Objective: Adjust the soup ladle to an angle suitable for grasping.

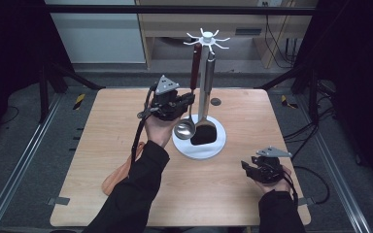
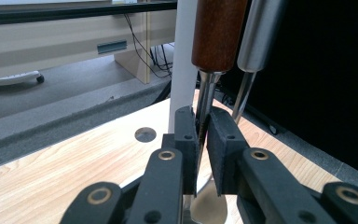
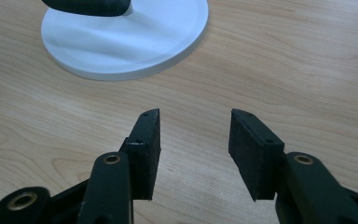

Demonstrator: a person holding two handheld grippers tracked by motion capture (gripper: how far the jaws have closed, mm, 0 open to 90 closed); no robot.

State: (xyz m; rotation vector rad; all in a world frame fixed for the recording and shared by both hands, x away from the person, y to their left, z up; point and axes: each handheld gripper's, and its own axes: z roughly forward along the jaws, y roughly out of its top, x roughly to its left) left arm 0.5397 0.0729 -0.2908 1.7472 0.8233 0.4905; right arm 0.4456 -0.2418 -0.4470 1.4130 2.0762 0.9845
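- Ladle [image 1: 186,127]: hangs on white rack [image 1: 200,141], mid desk toward far edge.
- Left gripper [image 2: 201,135] clenched on ladle's thin metal stem, seen close in left gripper view.
- Right gripper [image 3: 193,149]: released, nothing between jaws, near desk's right front corner.

ladle [image 1: 185,127] silver, handle red-brown | spatula [image 1: 205,133] black | stand base [image 1: 209,148] white | table [image 1: 102,141] pale wood
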